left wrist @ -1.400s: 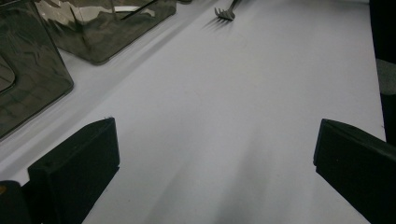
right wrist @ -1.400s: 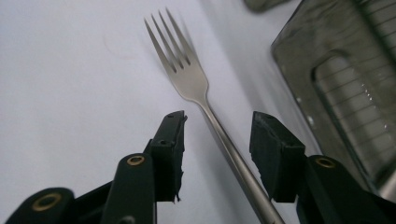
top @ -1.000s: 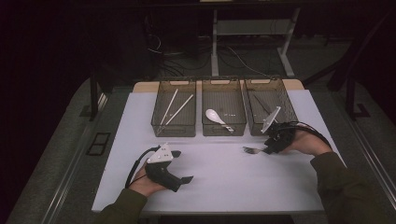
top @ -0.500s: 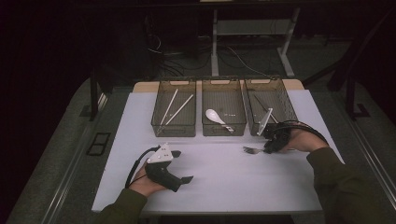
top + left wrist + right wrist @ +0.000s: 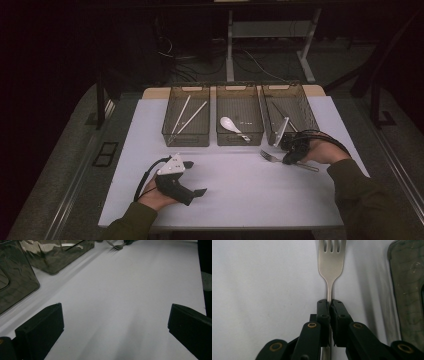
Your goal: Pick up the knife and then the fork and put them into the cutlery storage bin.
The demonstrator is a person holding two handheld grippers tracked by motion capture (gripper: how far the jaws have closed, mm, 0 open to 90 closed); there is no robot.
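Steel fork (image 5: 331, 265) lies clamped in the right hand-held gripper (image 5: 329, 305), which has just closed; left hand-held gripper (image 5: 112, 322) gapes empty.

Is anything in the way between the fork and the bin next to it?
Nothing visible. The right gripper, jaws just closed, pinches the fork on bare table; only the near wall of the right bin rises between.
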